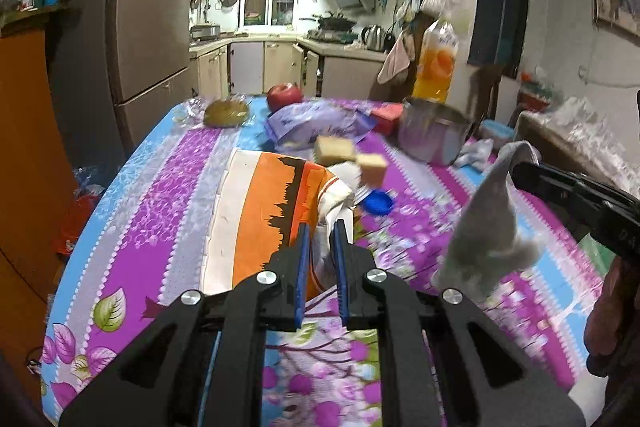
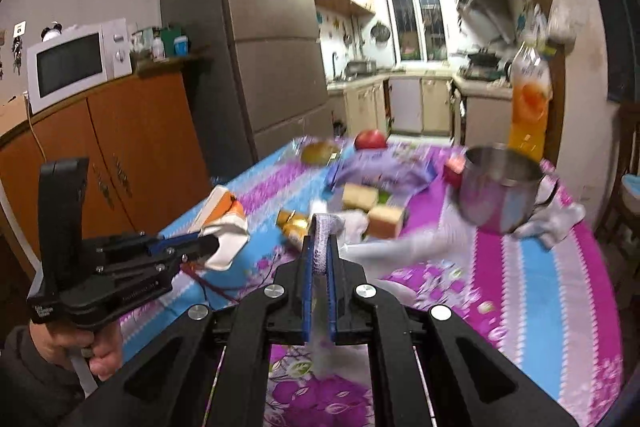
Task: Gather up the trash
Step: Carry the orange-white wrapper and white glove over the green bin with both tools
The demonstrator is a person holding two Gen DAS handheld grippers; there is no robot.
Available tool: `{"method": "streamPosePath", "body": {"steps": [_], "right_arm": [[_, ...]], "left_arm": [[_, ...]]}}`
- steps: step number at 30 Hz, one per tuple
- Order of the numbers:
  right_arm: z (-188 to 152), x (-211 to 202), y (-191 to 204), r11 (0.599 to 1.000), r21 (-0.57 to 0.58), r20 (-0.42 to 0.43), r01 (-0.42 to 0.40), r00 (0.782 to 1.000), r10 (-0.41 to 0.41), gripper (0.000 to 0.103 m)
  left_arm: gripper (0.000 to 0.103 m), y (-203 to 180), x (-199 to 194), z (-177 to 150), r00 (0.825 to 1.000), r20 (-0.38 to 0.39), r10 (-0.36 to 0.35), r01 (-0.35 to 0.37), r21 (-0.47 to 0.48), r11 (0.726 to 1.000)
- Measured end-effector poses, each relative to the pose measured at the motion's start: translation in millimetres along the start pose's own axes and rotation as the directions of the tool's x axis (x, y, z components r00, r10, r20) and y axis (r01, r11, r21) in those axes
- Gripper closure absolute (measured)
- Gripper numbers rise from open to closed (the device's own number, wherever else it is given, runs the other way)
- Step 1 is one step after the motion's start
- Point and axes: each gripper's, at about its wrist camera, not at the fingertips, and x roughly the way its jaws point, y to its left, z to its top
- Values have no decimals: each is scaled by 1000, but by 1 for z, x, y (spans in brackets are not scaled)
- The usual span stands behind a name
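My left gripper [image 1: 322, 227] is shut on the crumpled white end of an orange-and-white carton [image 1: 260, 211], which slants up off the flowered tablecloth [image 1: 160, 195]. In the right wrist view the same left gripper [image 2: 214, 247] holds the carton [image 2: 230, 241] above the table's left side. My right gripper [image 2: 320, 239] is shut on a grey sock-like cloth [image 2: 323, 227] pinched between its blue pads. Seen from the left wrist, the right gripper [image 1: 516, 173] dangles that grey cloth [image 1: 488, 239] over the table's right side.
Further back on the table lie two pale bread-like blocks [image 1: 334, 149], a blue lid [image 1: 376, 203], a purple bag [image 1: 320, 123], a red apple [image 1: 284, 95], a steel pot [image 1: 432, 135] and an orange juice bottle [image 1: 436, 63]. A white cloth [image 2: 548, 223] lies by the pot.
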Motion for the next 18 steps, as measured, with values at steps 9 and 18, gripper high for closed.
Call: {"method": "streamPosePath", "body": {"steps": [9, 18], "right_arm": [[15, -55, -16, 997, 8, 68, 82, 994, -83, 97], [14, -102, -37, 982, 25, 87, 189, 978, -191, 97]], "left_arm": [[92, -40, -13, 16, 995, 49, -86, 86, 4, 996], [92, -80, -15, 26, 986, 67, -153, 151, 29, 988]]}}
